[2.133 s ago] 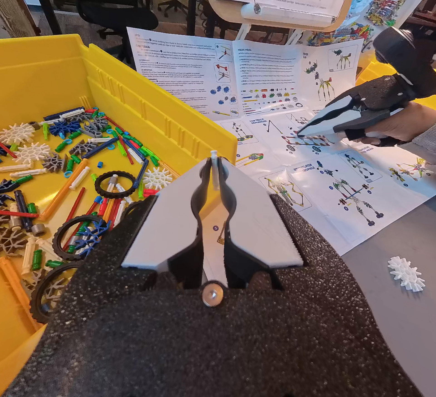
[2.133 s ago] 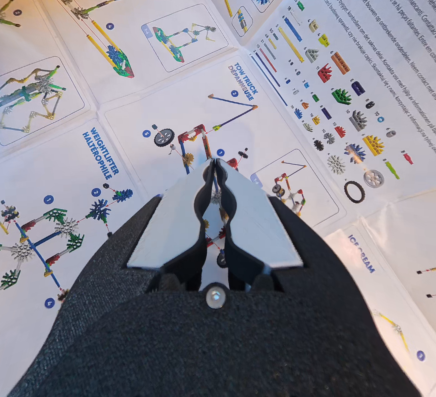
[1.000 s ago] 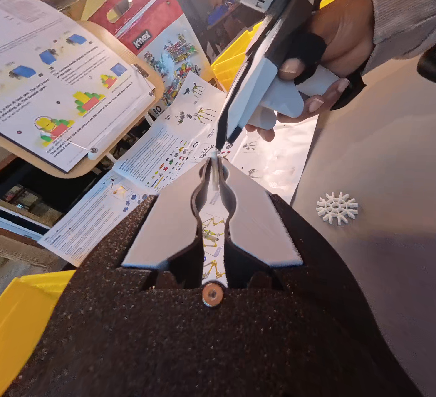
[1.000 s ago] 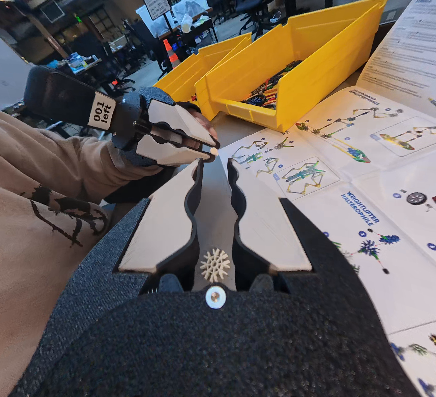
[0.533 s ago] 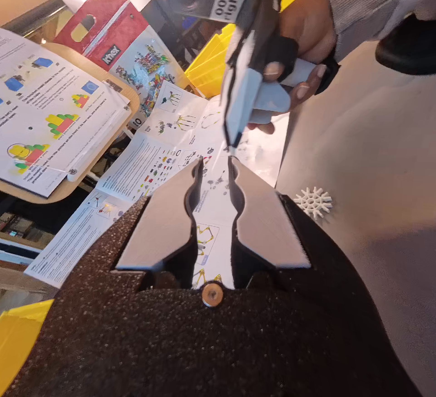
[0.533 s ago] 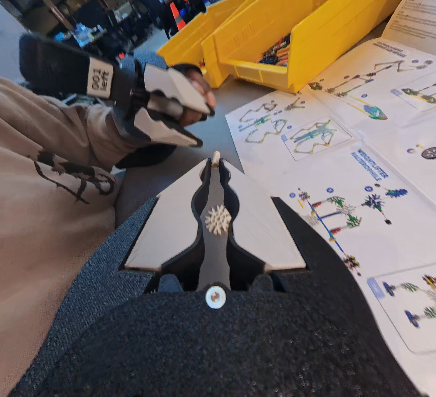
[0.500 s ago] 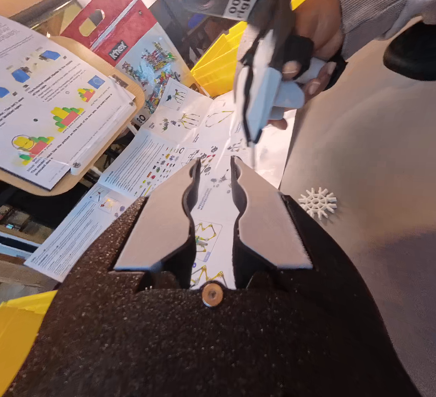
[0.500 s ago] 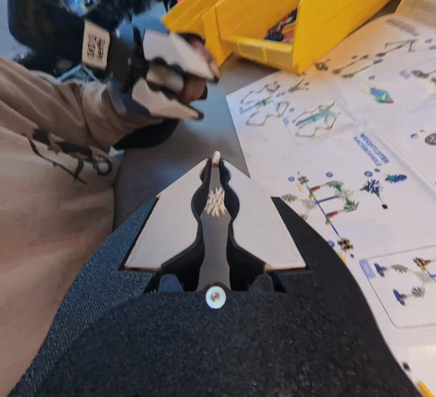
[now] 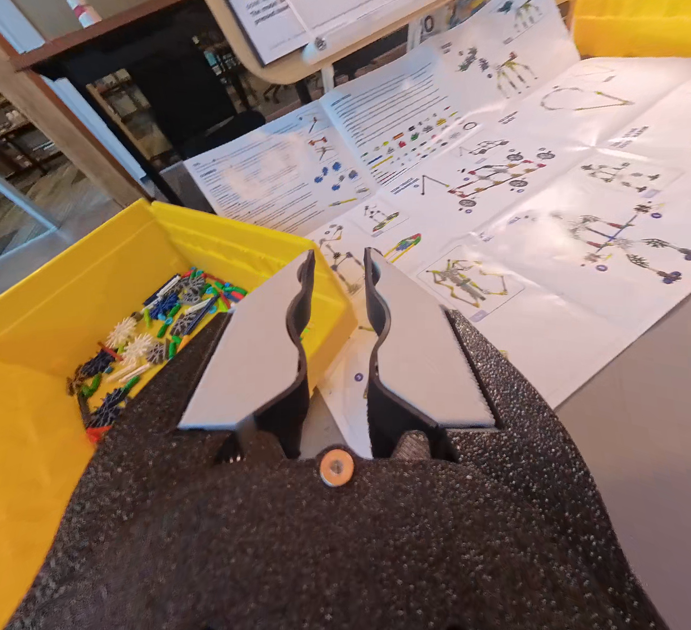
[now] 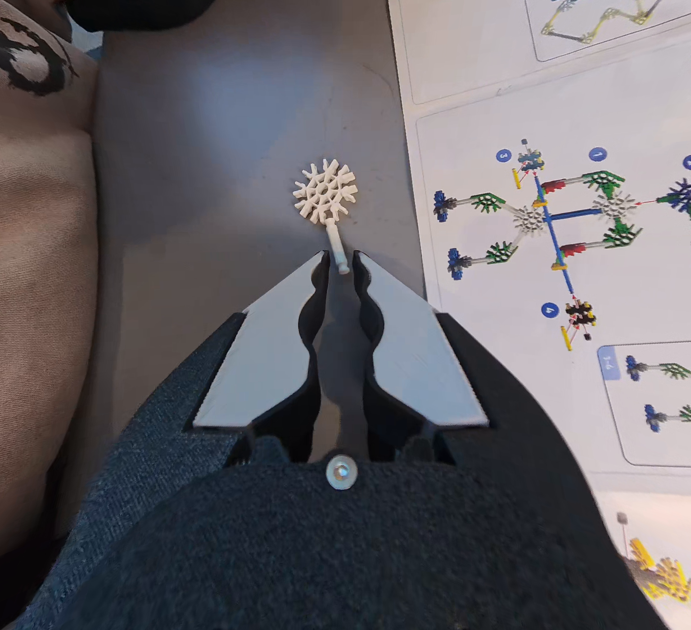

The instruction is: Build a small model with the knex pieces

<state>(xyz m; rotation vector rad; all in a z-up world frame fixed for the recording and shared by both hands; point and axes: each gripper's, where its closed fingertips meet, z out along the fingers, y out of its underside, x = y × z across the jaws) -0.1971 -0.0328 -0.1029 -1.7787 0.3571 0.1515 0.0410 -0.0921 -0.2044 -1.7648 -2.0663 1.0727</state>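
The right gripper, which had clamped the white rod, has parted its fingers, leaving the rod plugged into the snowflake connector, while the empty left gripper has swung back over the yellow bin.

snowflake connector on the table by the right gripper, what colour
White snowflake connector, with a white rod plugged in; clearest in the right wrist view.
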